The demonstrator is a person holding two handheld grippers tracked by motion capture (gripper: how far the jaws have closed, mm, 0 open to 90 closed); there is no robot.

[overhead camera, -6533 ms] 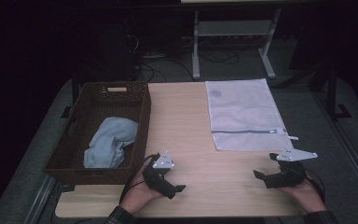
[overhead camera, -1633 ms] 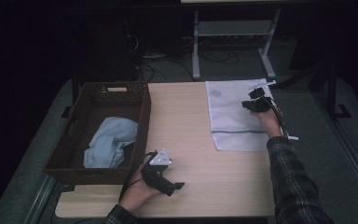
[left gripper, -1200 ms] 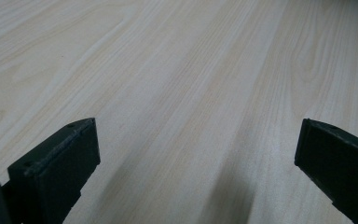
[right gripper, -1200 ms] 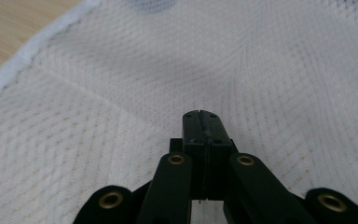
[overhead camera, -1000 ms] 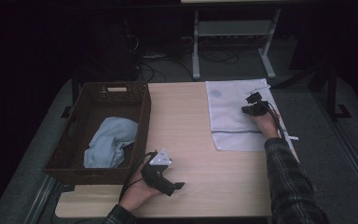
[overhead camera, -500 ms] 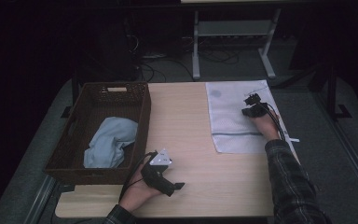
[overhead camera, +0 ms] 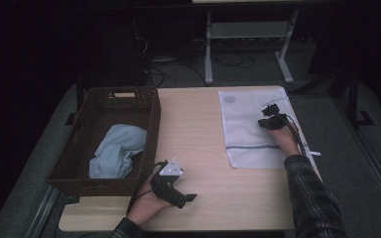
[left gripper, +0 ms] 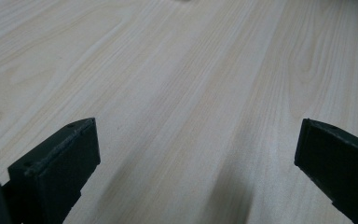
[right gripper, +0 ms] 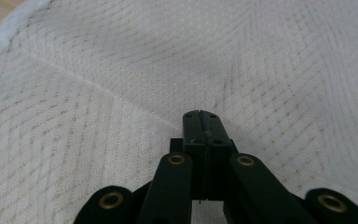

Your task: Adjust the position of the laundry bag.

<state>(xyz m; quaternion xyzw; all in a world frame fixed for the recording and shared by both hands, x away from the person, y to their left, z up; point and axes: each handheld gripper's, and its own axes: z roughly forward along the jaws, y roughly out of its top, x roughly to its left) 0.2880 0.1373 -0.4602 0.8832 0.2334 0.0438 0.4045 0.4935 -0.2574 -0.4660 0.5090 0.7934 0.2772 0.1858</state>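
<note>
Bag: white rectangular mesh laundry bag (overhead camera: 250,126) lay flat on the right part of the pale wooden table (overhead camera: 198,124), reaching its far edge
Long axis: ran from the near side of the table to the far side; a thin dark line, probably the zip, crossed the bag near its near end
Right gripper: right gripper (right gripper: 200,122) had its jaws pressed together on the mesh, with creases in the fabric running to the tips, so a pinch of cloth seemed caught; in the high view it (overhead camera: 272,119) sat over the bag's right half
Left gripper: left gripper (left gripper: 196,154) had its jaws wide apart over bare wood with nothing between them; it (overhead camera: 171,183) rested near the front edge
Basket: dark woven basket (overhead camera: 79,163) at the left held a crumpled light blue cloth (overhead camera: 116,151)
</note>
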